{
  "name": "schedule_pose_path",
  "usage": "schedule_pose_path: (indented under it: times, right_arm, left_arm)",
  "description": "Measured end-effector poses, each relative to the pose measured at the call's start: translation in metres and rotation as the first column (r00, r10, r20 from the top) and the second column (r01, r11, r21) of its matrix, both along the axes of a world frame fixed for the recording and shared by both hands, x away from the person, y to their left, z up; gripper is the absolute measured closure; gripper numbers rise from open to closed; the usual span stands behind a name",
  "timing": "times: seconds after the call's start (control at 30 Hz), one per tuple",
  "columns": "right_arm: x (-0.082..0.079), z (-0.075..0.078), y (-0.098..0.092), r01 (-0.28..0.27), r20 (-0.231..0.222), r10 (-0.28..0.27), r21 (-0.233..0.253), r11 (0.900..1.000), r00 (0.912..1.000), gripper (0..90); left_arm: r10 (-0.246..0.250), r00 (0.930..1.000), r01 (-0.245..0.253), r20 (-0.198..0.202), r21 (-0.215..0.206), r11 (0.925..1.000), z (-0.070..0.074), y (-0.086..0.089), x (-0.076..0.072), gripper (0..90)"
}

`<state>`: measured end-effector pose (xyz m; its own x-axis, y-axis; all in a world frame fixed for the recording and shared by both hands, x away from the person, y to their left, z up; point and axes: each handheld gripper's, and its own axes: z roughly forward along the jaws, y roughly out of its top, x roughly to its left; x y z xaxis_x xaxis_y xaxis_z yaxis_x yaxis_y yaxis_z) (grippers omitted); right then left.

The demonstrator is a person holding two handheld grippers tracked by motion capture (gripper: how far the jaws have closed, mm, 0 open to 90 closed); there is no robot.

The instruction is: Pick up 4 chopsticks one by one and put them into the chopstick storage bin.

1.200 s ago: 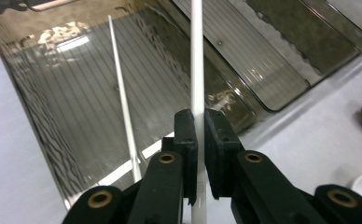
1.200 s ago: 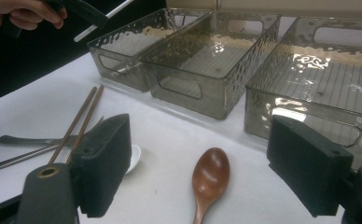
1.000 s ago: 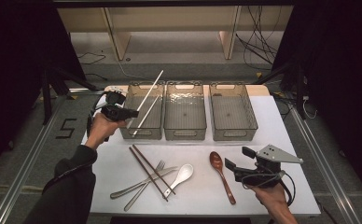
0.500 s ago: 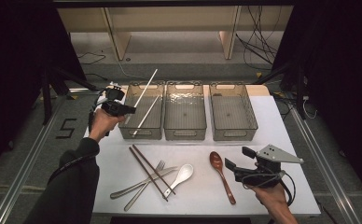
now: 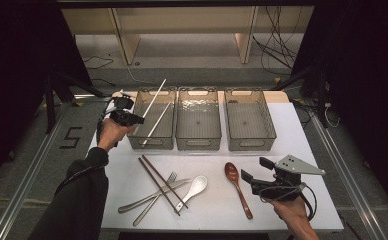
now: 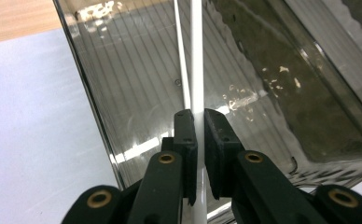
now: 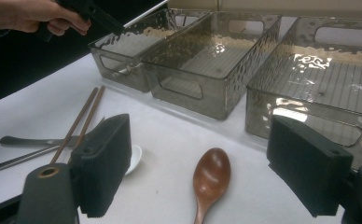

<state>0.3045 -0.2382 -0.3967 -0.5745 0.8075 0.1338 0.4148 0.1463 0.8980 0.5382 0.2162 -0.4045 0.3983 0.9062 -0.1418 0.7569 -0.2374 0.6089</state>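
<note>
- The work in hand is sorting the cutlery from the table (image 5: 312, 150) into the three clear bins, and the step now is to put a white chopstick (image 5: 154, 97) into the left bin (image 5: 138, 125).
- The left gripper (image 5: 139, 120) holds this chopstick; in the left gripper view its two black jaws are closed on the white stick (image 6: 196, 70), which runs up between them over the bin's floor.
- In the high view the held chopstick leans from the gripper up and away, with its far end above the bin's back rim. A second white chopstick (image 5: 157, 122) lies already inside the same bin.
- The right gripper (image 5: 254, 175) waits low over the table near the front right; its jaws stand wide open and hold nothing. The brown spoon (image 7: 210, 179) lies on the table just in front of it, between the jaws in the right gripper view.
- I judge that the next move calls for lowering the held stick until it lies flat beside the other one, and only then opening the jaws, so it does not bounce out.
- The brown chopsticks (image 5: 157, 180), the fork (image 5: 157, 197), the knife (image 5: 152, 196) and the white spoon (image 5: 194, 187) lie together on the table, not yet sorted.
</note>
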Motion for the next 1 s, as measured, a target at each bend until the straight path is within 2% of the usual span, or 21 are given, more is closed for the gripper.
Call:
schedule_pose_path:
  times: [0.5,0.73,1.0]
  right_arm:
    - [0.0,0.0,0.0,0.0,0.002,0.0,0.0,1.0,1.0,23.0]
    - [0.0,0.0,0.0,0.0,0.002,0.0,0.0,1.0,1.0,23.1]
    - [0.0,0.0,0.0,0.001,0.001,-0.001,-0.001,1.0,1.0,23.0]
  left_arm:
    - [0.042,0.9982,-0.042,-0.044,0.003,0.9991,-0.013,0.002,0.003,81.6]
    - [0.032,0.999,-0.033,-0.031,-0.041,0.9986,-0.003,0.004,-0.001,64.4]
    - [-0.031,0.9992,0.028,-0.027,-0.1,0.9946,0.012,0.0,-0.022,47.1]
